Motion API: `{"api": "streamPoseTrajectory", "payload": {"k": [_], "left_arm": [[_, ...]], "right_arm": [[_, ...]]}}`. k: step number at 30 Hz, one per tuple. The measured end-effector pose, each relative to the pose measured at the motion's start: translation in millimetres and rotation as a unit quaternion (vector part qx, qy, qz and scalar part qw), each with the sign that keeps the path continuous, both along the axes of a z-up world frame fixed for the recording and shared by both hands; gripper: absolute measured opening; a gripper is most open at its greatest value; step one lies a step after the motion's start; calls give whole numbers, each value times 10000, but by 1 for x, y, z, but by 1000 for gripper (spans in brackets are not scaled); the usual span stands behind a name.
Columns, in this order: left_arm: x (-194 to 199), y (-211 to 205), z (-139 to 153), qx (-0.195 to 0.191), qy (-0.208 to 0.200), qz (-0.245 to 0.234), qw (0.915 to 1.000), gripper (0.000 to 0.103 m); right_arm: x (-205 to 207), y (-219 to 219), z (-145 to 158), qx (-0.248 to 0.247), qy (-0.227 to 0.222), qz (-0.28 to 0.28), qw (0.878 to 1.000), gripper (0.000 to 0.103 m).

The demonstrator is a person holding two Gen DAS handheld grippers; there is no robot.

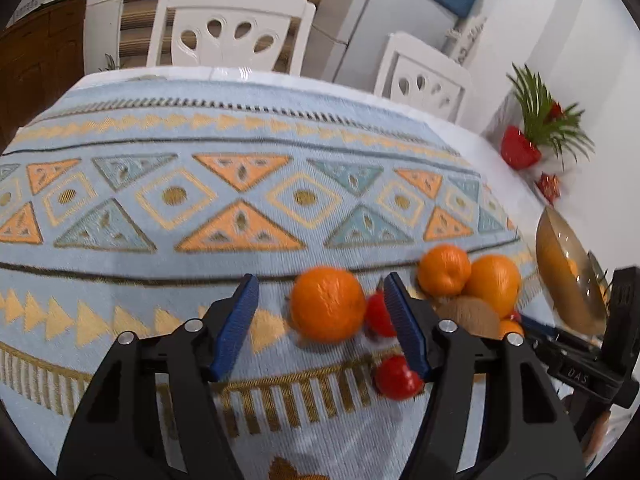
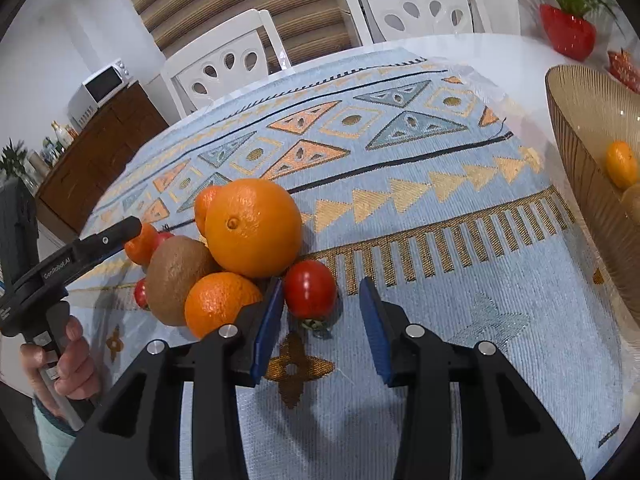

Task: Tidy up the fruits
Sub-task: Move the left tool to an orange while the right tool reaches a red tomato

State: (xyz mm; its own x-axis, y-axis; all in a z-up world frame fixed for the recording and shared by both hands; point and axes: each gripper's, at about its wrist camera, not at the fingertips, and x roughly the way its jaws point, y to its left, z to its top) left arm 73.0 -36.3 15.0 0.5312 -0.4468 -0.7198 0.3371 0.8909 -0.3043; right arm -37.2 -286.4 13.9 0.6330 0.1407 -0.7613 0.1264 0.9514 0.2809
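Left gripper (image 1: 320, 312) fingers wide open, holding nothing, an orange (image 1: 327, 304) sitting between the tips on the patterned cloth (image 1: 240, 184). Right gripper (image 2: 320, 320) also wide open and empty, a tomato (image 2: 310, 289) just ahead between its fingers. Rest of the fruit pile, including a big orange (image 2: 253, 227) and a kiwi (image 2: 176, 278), is clustered touching; the ribbed bowl (image 2: 580, 152) near the surface's right edge holds a tangerine (image 2: 621, 164).
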Motion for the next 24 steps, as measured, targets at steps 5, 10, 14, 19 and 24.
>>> {"api": "streamPoseTrajectory", "payload": {"k": [5,10,14,19,24], "left_arm": [[-3,-8,-6,183,18,-64,9998,57],[-3,-11,-6,295,-87,-58,9995,55],[-3,-14,-7,405,-120,-104,9991,40],[-10,-20,-3,667,-362,-123,9970,39],[-13,-20,-1,721,-462,-109,9963,39]], "right_arm": [[1,16,0,-490,12,66,9988,27],[4,11,-2,-381,31,57,9993,29],[4,16,-1,-550,1,49,9985,26],[2,16,0,-565,-43,34,9984,26],[0,18,1,-680,-105,-1,9976,26]]}}
